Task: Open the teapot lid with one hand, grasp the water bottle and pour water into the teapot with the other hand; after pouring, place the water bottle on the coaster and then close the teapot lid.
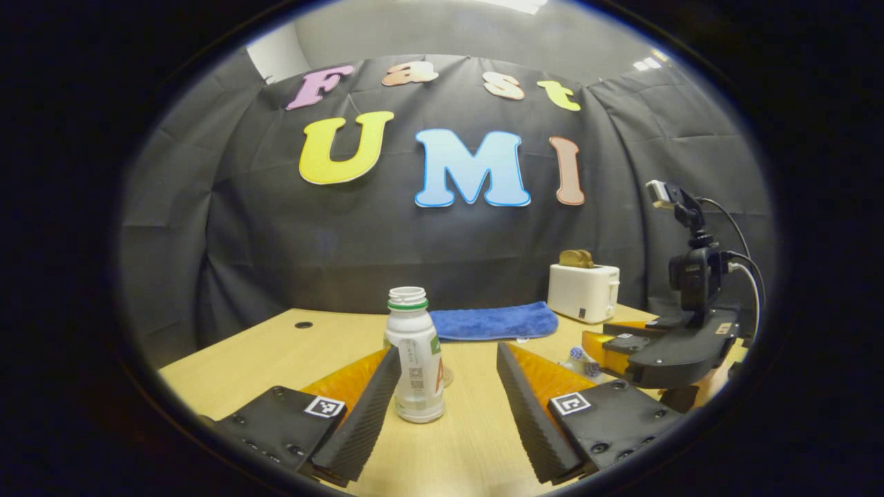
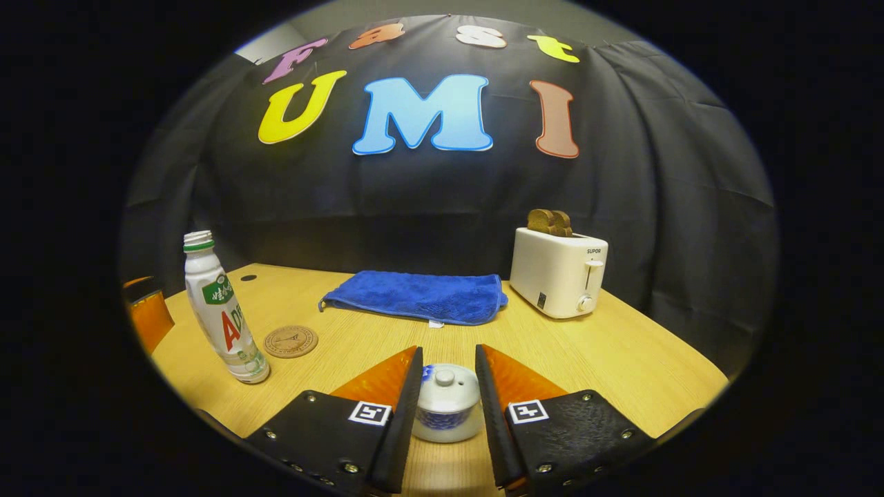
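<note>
Grippers flank their targets on the wooden bench (image 2: pixel 621 359): left gripper (image 1: pixel 447 386) wide open beside the capless white plastic bottle (image 1: pixel 414 359); right gripper (image 2: pixel 447 386) open astride the lidded white-and-blue ceramic teapot (image 2: pixel 447 404).

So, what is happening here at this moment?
A person works with a two-finger tool in each hand at a wooden table. The left tool is open around the uncapped water bottle, which stands upright; one finger is close against it, the other apart. The right tool is open on both sides of the teapot, whose lid is on. The coaster lies bare beside the bottle. Nothing looks lifted or poured yet.
</note>
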Motion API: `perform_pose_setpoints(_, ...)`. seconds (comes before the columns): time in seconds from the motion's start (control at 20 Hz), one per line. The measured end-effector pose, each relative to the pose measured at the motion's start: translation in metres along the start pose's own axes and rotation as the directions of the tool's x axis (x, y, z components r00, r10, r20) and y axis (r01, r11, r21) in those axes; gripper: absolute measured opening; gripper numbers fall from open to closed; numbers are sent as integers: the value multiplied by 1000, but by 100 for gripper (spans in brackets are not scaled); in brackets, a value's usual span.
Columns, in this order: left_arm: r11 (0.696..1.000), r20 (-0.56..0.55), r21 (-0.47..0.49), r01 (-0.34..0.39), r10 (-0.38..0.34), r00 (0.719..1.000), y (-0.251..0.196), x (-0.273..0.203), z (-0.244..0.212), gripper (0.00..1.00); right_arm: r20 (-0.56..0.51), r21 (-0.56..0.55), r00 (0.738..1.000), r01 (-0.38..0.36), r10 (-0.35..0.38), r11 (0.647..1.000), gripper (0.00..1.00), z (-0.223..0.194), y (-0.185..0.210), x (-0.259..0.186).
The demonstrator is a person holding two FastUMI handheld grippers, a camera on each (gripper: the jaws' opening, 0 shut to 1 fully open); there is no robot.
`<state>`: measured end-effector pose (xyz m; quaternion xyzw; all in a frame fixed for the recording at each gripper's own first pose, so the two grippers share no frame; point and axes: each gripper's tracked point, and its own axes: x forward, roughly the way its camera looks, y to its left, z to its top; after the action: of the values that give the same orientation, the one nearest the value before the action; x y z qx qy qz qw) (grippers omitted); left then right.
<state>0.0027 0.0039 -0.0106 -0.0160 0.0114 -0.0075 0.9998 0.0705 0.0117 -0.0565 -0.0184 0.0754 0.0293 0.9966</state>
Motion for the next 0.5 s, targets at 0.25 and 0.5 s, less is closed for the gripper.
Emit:
perform_pose_setpoints(0.25, 1000, -8, -1, 1, -1, 1000, 2, 0, -2, 95, -22, 0, 1000, -16, 16, 1000, 47, -10, 3, 10)
perform_pose_setpoints(0.5, 1000, -7, -8, 10, -10, 1000, 0, 1, -4, 98, -9, -1, 1000, -30, 30, 1000, 48, -11, 4, 12)
